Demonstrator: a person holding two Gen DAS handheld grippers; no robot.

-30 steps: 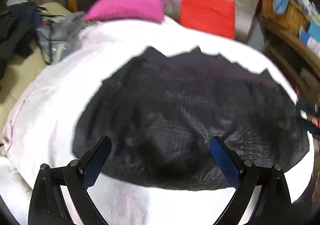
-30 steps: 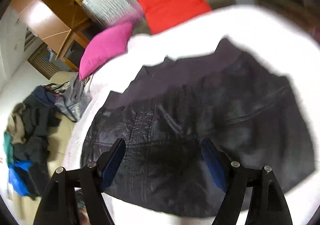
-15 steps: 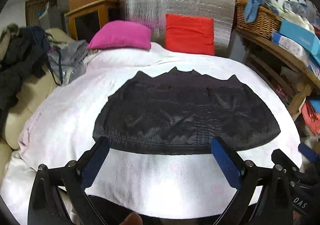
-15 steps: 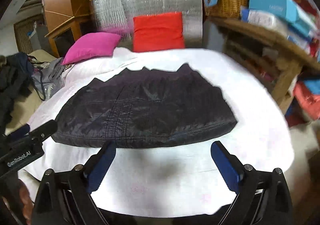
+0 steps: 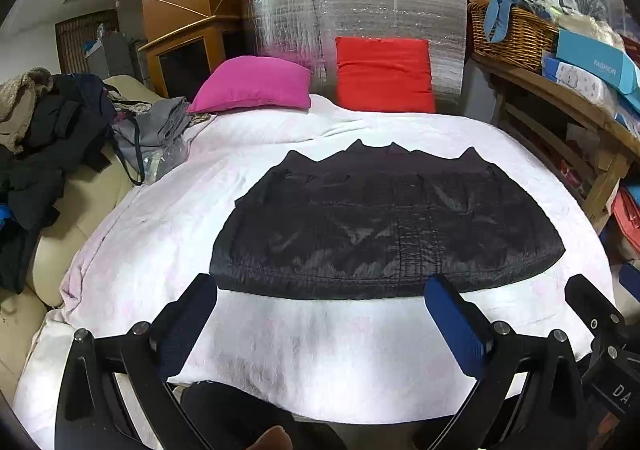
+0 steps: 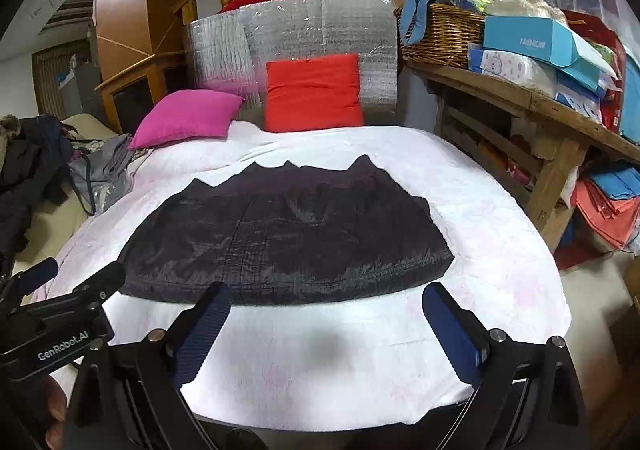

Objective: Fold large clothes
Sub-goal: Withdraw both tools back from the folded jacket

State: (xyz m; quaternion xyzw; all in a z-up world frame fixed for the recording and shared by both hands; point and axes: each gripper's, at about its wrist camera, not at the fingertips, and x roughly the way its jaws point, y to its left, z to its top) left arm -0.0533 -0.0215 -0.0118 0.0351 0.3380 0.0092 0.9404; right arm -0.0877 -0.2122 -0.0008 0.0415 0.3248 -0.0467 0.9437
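A black quilted garment (image 5: 384, 226) lies folded flat on the white-covered surface (image 5: 320, 350), with its ribbed hem at the far side. It also shows in the right wrist view (image 6: 288, 238). My left gripper (image 5: 320, 310) is open and empty, held back over the near edge, short of the garment. My right gripper (image 6: 328, 314) is open and empty too, over the white cover (image 6: 320, 362) in front of the garment. The left gripper's body shows at the left of the right wrist view (image 6: 60, 314).
A pink pillow (image 5: 252, 84) and a red pillow (image 5: 384, 74) lie at the far end against a silver foil panel (image 5: 356, 14). A heap of dark clothes (image 5: 44, 154) and a grey bag (image 5: 156, 138) sit left. A wooden shelf with a wicker basket (image 5: 512, 34) and boxes stands right.
Both grippers have pulled back and up from close over the garment to the near edge of the surface. The garment stays flat where it lay.
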